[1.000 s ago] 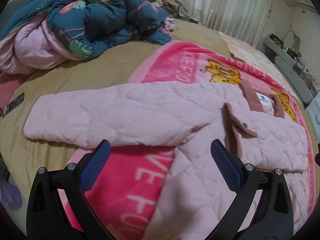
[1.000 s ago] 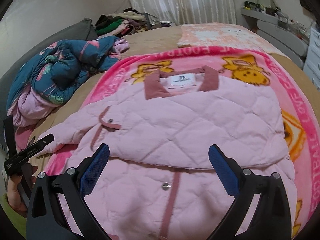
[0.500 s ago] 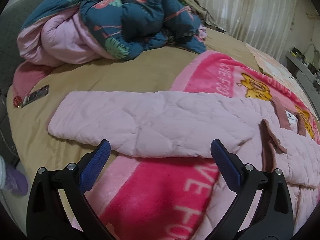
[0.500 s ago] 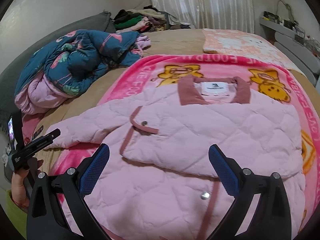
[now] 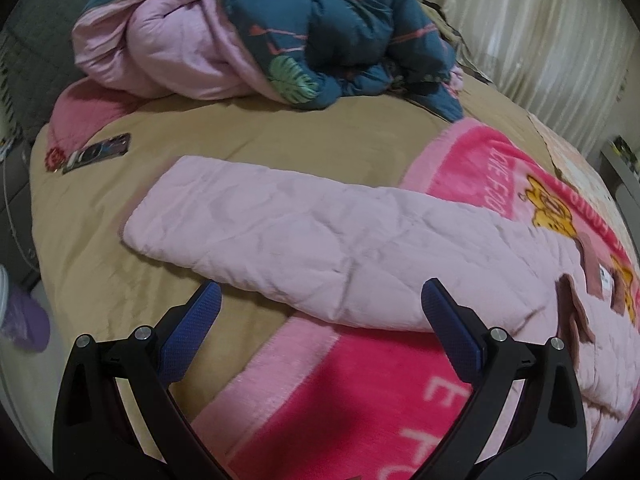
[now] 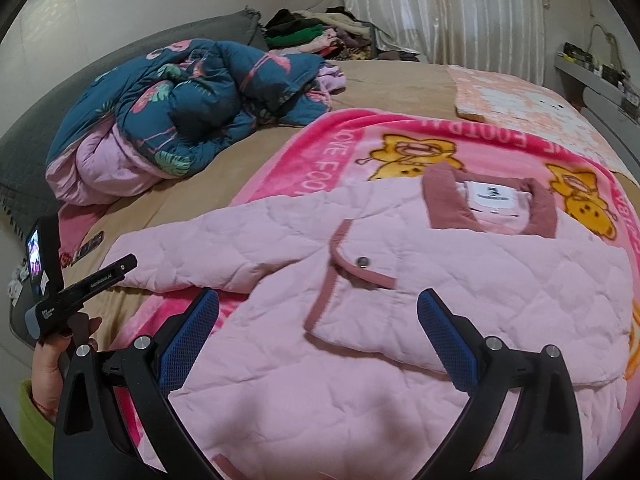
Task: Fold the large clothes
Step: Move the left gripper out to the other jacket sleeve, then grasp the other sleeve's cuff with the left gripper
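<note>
Both the left tongs (image 5: 320,316) and right tongs (image 6: 318,320) gape wide and empty over the pale pink quilted jacket (image 6: 420,280) just ahead on the bed, whose puffy outstretched sleeve (image 5: 288,240) may slip from a shallow pinch or drag the slick pink cartoon fleece blanket (image 5: 340,392) beneath.

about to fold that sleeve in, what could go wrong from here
The left gripper is open near the sleeve, which lies partly on the brown sheet and partly on the pink blanket; a low pinch may catch blanket too. The jacket is thick and quilted, so a folded sleeve may spring back.
</note>
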Motion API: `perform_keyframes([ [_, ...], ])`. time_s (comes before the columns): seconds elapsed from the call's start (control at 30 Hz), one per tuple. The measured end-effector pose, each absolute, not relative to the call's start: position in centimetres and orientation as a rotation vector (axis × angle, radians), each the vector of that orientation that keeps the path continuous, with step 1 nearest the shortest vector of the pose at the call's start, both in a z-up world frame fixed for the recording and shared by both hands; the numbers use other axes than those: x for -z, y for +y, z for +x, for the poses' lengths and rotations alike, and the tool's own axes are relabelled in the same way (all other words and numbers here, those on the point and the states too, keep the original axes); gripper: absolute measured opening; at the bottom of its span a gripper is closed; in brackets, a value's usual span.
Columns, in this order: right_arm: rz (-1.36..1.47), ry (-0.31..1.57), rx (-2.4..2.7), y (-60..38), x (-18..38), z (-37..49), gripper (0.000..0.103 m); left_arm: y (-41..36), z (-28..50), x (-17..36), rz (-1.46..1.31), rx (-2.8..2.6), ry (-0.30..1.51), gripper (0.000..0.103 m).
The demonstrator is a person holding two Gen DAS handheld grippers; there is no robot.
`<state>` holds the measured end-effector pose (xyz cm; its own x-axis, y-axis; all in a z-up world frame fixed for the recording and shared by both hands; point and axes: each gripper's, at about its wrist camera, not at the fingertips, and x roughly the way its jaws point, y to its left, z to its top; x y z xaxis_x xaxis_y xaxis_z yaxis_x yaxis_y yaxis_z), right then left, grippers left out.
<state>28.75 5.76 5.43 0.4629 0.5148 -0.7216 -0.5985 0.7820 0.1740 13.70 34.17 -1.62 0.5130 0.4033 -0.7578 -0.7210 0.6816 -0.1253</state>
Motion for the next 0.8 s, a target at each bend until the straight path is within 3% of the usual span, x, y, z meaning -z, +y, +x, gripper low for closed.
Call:
perform_keyframes([
  [0.8, -0.304, 0.909, -0.842, 17.9, -1.1, 27.7, 0.099, 41.6, 10.5, 6.7, -0.795, -0.826, 0.748, 0.094],
])
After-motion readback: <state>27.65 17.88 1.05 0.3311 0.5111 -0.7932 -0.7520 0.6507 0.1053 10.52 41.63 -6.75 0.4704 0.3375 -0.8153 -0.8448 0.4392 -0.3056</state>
